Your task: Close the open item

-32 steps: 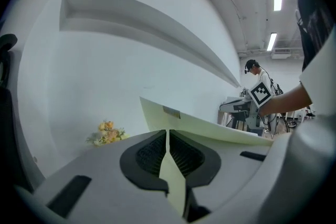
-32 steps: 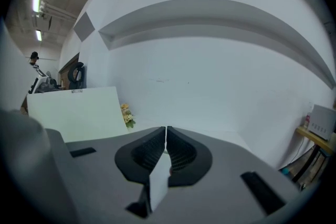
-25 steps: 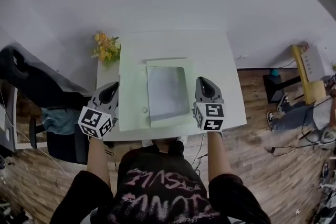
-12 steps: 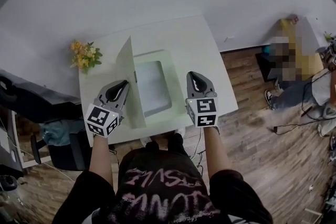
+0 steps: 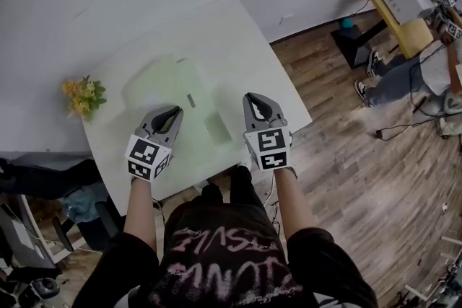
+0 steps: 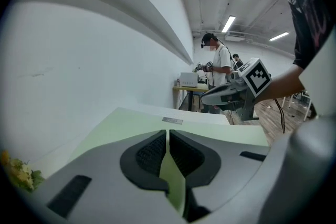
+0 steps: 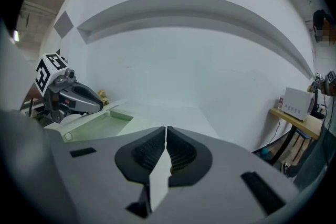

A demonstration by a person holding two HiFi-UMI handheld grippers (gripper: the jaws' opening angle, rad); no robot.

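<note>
- Wood floor (image 5: 346, 177): ran along the right side and near end of the table.
- White table (image 5: 238, 47): set against a pale wall, with the person standing at its near edge.
- Pale green folder (image 5: 162, 83): lay on the left-centre of the table, running from about its middle toward the near edge. The cover was down and looked flat in the head view. Whether it was fully shut could not be told.
- Left gripper (image 5: 173, 112): held over the near-left part of the table, with its tips above the folder's near-left edge. In the left gripper view the jaws were drawn together to a thin slit, through which only the green cover showed. Nothing was clamped.
- Right gripper (image 5: 254, 99): held over the near-right part of the table, just beside the folder's right edge and above bare tabletop. The jaws were pressed together and empty, with white table visible through the slit.
- Bunch of yellow flowers (image 5: 83, 96): sat at the left edge of the table, well apart from both grippers.
- Small grey label (image 5: 190, 99): sat on the folder's cover, over the centre of the table, between the two grippers' tips.
</note>
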